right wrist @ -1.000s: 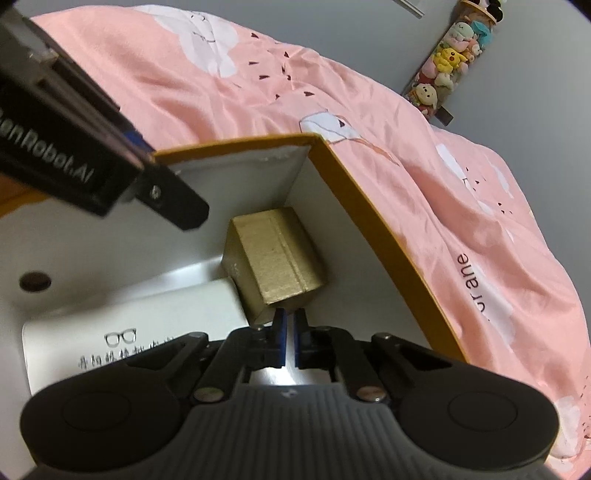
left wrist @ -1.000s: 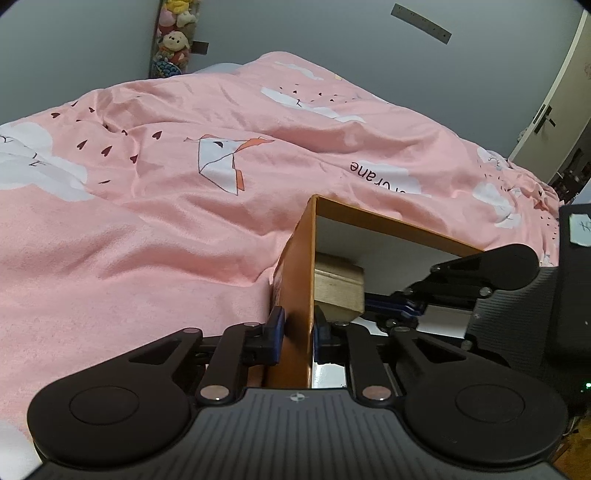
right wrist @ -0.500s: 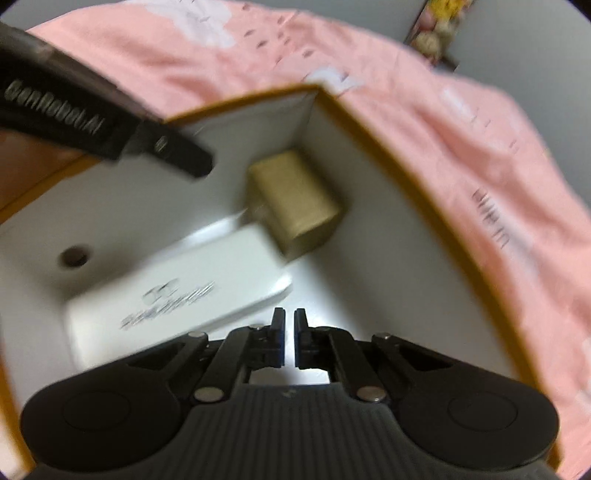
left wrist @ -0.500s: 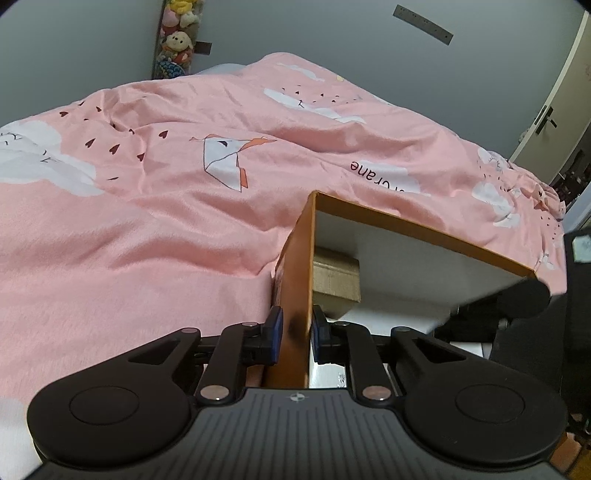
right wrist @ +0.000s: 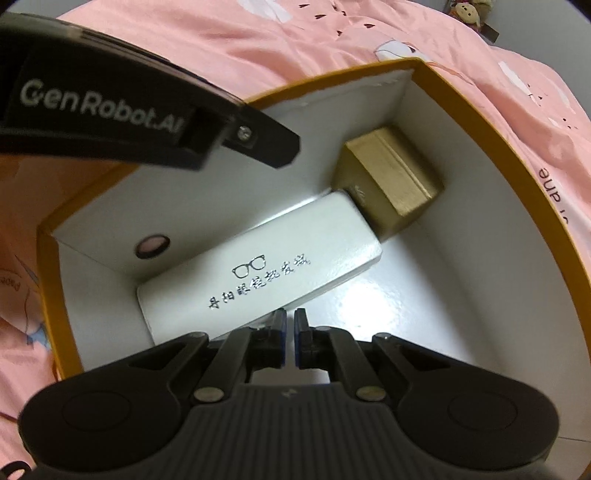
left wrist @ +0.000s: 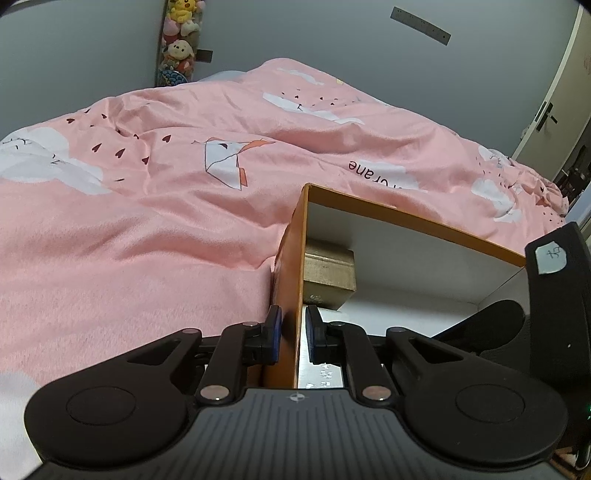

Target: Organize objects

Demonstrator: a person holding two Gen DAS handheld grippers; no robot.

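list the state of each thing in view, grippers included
orange box: open, no lid, on the pink duvet
gold box: closed, inside, in a corner
white glasses case: closed, flat on the box floor
left gripper: shut on the orange box wall
right gripper: shut, empty

Open orange cardboard box [right wrist: 476, 107]: matt paper-board rim and outer wall, white inner lining; its floor is glossy and throws back light. Small gold box [right wrist: 391, 177] inside: brushed metallic-looking finish, faint sheen, fine ridges along its lid edge. Long white glasses case [right wrist: 258, 266]: smooth, semi-gloss, with shiny silver foil print. Pink bed cover [left wrist: 147, 229]: soft matt cloth, creased, printed with white clouds and dark hearts. Left claw [left wrist: 293, 334] and right claw [right wrist: 290, 338]: matt black plastic, ribbed grey housing, bare shiny metal pivot pins, blue rubbery-looking pads. Grey wall [left wrist: 332, 33]: flat matt paint. Plush toys [left wrist: 179, 37]: fuzzy fabric.
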